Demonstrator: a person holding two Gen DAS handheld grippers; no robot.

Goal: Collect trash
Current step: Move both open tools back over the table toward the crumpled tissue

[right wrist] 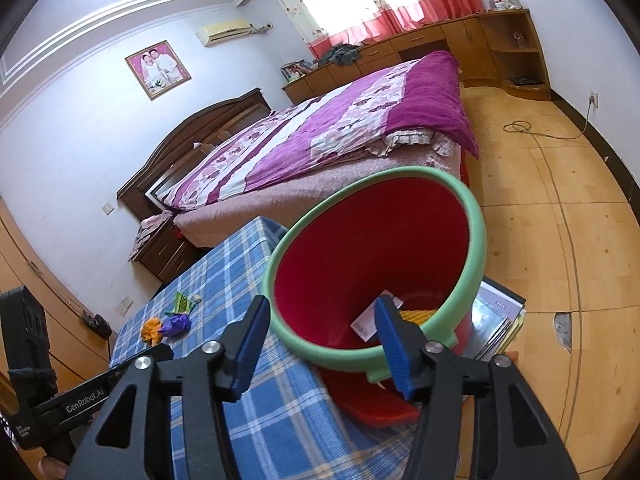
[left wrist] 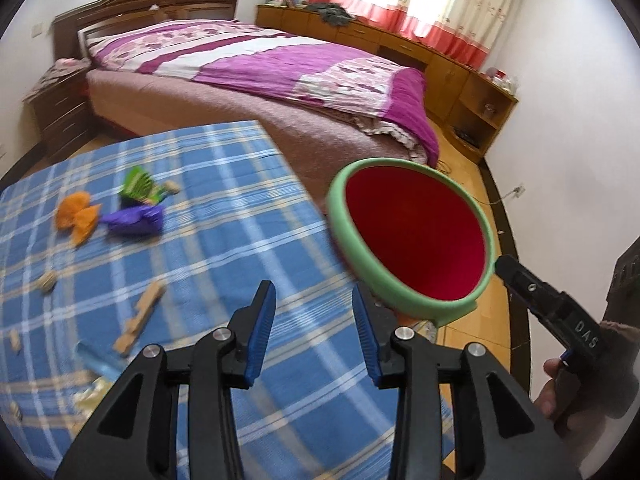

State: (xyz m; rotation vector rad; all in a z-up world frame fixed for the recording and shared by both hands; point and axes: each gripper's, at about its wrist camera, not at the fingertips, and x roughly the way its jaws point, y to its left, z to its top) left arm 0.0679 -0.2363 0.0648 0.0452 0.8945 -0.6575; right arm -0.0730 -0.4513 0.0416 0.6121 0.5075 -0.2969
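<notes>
- The red bin (right wrist: 372, 264) with the green rim (right wrist: 476, 240) is being seen just off the right edge of the tabletop (left wrist: 224, 216). Its mouth is tipped toward the cameras, so its long way is leaning.
- A white slip (right wrist: 374, 314) and something yellow (right wrist: 416, 316) are lying at the bottom of the bin.
- The right gripper (right wrist: 320, 348) is being held at the bin's near rim. Its jaws are spread, with nothing pinched between them.
- The left gripper (left wrist: 314, 328) is being held over the blue checked cloth near the right edge. Its jaws are spread partly and nothing is held.
- Trash is lying toward the far left of the tabletop: an orange wrapper (left wrist: 76, 216), a purple wrapper (left wrist: 136, 220) touching it, and a green packet (left wrist: 140, 188) just behind.
- A wooden clip (left wrist: 138, 318) and a small nut (left wrist: 46, 282) are lying nearer the left edge.
- A bed (left wrist: 280, 64) is standing behind the tabletop.
- Open wooden floor (right wrist: 560, 220) is being seen to the right of the bin.
</notes>
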